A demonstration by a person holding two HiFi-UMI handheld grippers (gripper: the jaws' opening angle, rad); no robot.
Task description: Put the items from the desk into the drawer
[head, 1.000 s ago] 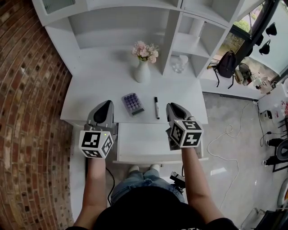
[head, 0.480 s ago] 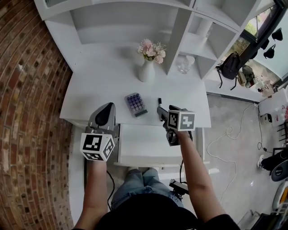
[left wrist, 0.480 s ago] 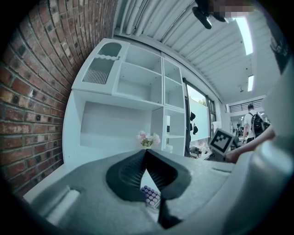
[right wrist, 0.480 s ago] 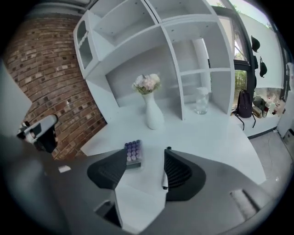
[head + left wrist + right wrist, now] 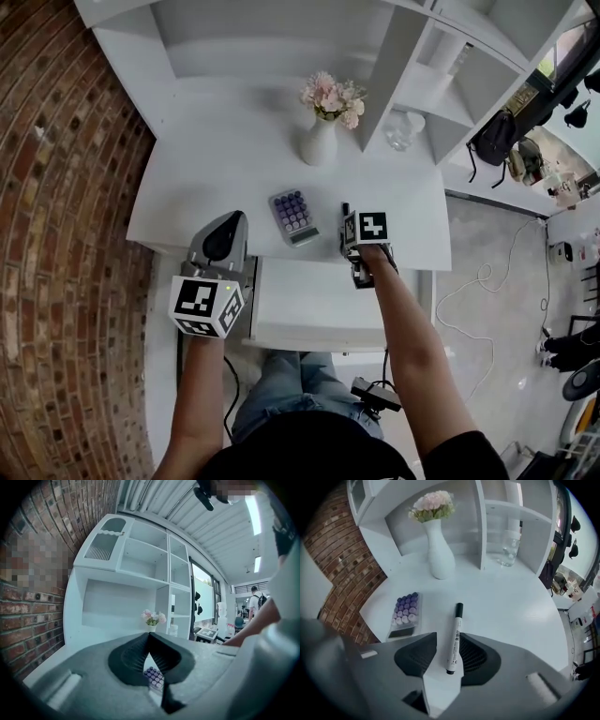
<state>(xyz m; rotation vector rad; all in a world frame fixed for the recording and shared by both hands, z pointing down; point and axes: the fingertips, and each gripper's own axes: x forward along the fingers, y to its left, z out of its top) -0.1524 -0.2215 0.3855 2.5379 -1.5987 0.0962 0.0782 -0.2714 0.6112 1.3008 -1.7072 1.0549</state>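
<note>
Marker (image 5: 455,634), lying on the counter (image 5: 511,606) between the spread, just-closing jaws of the right gripper (image 5: 449,641), is best centred and pinched mid-barrel before being lifted to the drawer (image 5: 309,305).

Smooth matt desk (image 5: 216,178), rough brick wall (image 5: 66,187), glossy plastic marker (image 5: 454,638)

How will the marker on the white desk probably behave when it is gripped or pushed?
The marker looks like a slim, rigid plastic tube, so it is probably stiff and light. Its round barrel lies flat on the smooth desk, so a sideways push would likely roll it. The glossy barrel may slip in a loose grip.
</note>
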